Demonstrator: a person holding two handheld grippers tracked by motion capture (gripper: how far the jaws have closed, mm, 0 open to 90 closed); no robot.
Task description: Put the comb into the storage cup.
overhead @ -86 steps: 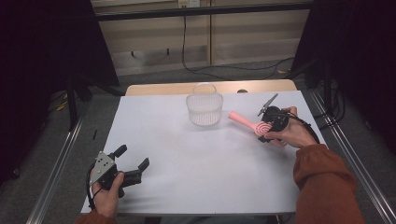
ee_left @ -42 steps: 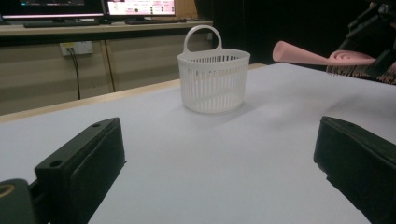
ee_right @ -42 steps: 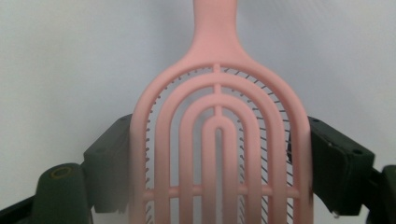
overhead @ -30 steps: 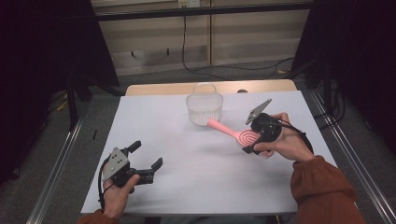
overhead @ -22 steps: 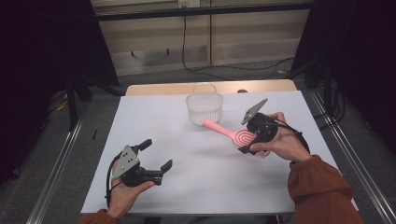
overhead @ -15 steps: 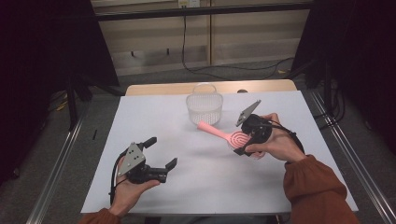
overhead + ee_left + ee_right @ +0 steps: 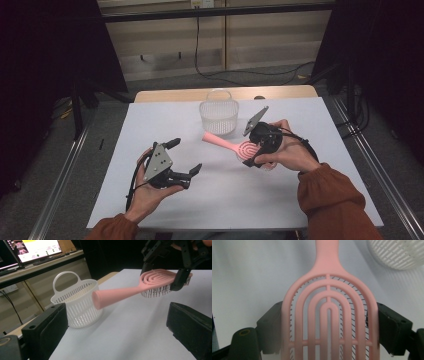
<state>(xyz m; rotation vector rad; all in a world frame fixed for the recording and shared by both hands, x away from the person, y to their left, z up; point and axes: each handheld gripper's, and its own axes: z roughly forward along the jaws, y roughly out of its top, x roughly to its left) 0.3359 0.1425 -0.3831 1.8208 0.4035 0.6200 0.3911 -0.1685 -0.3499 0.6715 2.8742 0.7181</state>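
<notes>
A pink hairbrush with a vented head is held above the white table, its handle pointing toward the left gripper. My right gripper is shut on the brush head, one jaw on each side edge. In the left gripper view the hairbrush hangs ahead with its bristles down, and the handle end faces the camera. My left gripper is open near the table's front left, its jaws wide apart and empty, aimed at the brush handle. A white slotted basket with a handle stands at the table's back middle.
The white table has metal rails along both sides. The basket stands just behind the brush handle in the left gripper view. A monitor sits on a bench beyond the table. Cables lie on the floor behind.
The right gripper has carried the brush leftward and forward from the table's right side. The left gripper has risen and moved right toward the brush handle, staying open.
</notes>
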